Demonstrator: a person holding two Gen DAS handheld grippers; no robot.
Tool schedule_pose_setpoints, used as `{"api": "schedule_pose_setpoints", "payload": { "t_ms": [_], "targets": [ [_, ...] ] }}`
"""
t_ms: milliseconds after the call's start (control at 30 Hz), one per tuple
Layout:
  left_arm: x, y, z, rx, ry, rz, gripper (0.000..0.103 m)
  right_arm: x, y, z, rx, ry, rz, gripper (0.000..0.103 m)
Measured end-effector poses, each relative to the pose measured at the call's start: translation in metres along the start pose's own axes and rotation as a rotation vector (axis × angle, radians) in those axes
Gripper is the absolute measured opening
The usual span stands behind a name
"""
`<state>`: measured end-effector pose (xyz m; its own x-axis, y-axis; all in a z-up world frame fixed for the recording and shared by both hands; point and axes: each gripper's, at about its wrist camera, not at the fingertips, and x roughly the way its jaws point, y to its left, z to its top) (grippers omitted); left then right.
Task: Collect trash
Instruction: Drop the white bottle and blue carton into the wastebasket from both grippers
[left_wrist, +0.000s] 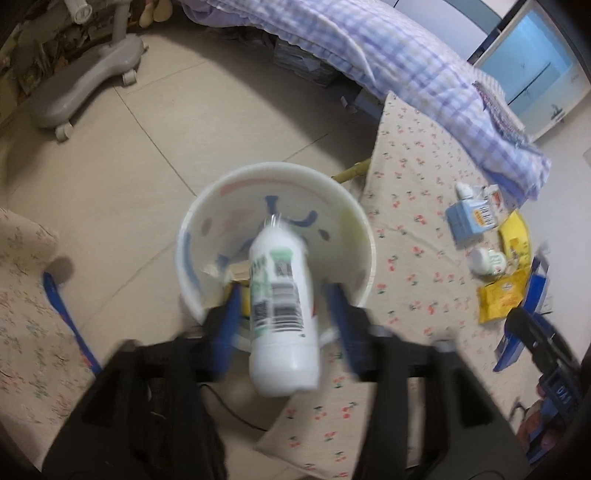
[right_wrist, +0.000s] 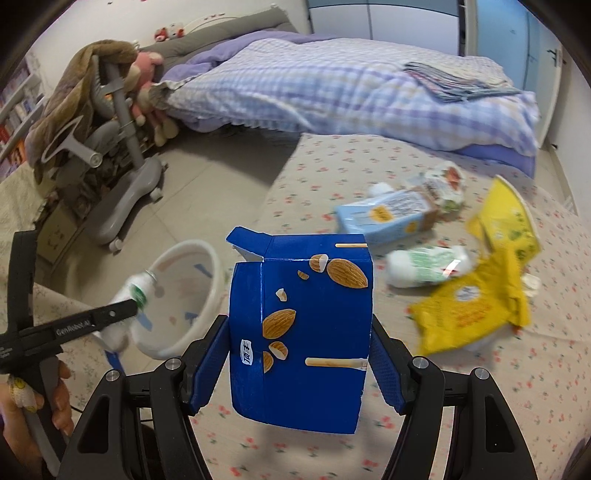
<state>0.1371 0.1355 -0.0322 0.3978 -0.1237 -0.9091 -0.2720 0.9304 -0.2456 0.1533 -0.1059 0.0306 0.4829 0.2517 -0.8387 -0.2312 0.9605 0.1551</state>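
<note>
A white bottle with a green label (left_wrist: 282, 306) hangs neck-down over the white bin (left_wrist: 207, 206), loose between the blue fingers (left_wrist: 231, 314) of my left gripper (left_wrist: 284, 290), which stand clear of it on both sides. Scraps lie in the bin's bottom. In the right wrist view, my right gripper (right_wrist: 297, 354) is shut on a blue almond snack box (right_wrist: 299, 332), held upright above the floral mat (right_wrist: 314, 177). On the mat lie a light blue carton (right_wrist: 384, 216), a small white bottle (right_wrist: 424, 267) and yellow bags (right_wrist: 469, 314).
A grey wheeled chair base (right_wrist: 125, 199) stands on the tiled floor left of the bin (right_wrist: 184, 295). A checked quilt (right_wrist: 332, 92) runs along the mat's far side. A person's hand (right_wrist: 22, 398) holds the left gripper's handle at the lower left.
</note>
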Motion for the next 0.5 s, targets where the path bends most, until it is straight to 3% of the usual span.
{"api": "schedule_pose_setpoints", "payload": {
  "t_ms": [33,67,233,500],
  "targets": [
    [-0.003,0.001,0.000,0.005,-0.017,0.023,0.092,0.003,0.005,0.002,-0.005,0.000,0.006,0.072],
    [-0.008,0.004,0.000,0.012,-0.038,0.055,0.094,0.005,0.008,0.003,-0.008,0.000,0.011,0.072],
    [-0.017,0.023,-0.003,0.043,-0.068,0.170,0.098,0.017,0.031,0.010,-0.021,0.008,0.044,0.072],
    [-0.024,0.059,-0.007,0.014,-0.076,0.239,0.098,0.044,0.071,0.015,-0.066,0.029,0.091,0.073]
  ]
}}
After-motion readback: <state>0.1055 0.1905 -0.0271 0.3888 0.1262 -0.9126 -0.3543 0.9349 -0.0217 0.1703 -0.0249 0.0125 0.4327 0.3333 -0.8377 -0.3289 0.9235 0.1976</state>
